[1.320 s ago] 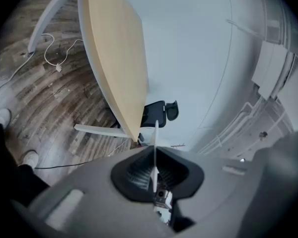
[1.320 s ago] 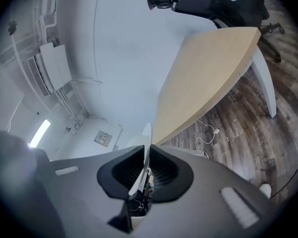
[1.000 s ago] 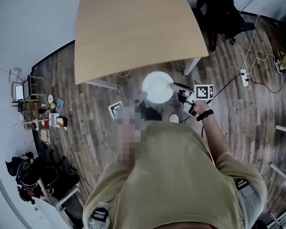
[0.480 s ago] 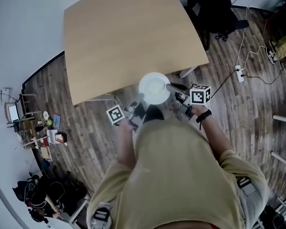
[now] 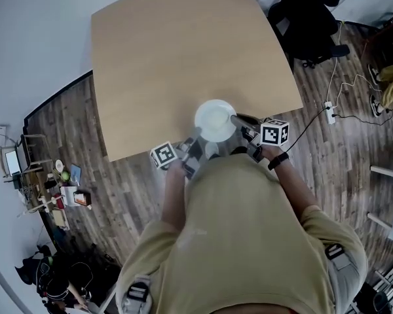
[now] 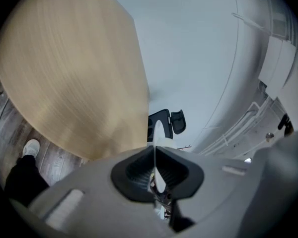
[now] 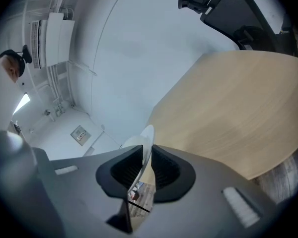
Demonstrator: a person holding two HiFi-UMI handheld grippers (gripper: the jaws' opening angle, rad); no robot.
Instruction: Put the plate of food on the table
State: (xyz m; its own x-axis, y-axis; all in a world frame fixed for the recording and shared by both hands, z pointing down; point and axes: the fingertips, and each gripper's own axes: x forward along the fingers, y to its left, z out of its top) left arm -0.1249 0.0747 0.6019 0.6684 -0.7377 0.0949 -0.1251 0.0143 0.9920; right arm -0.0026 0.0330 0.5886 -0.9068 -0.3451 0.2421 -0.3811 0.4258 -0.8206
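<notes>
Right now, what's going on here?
A person holds a white plate by its rim with both grippers. The left gripper is shut on the near-left rim. The right gripper is closing its jaws, with the opposite rim between them. The plate is over the near edge of the table; I can't tell whether it rests there. No food shows on it.
</notes>
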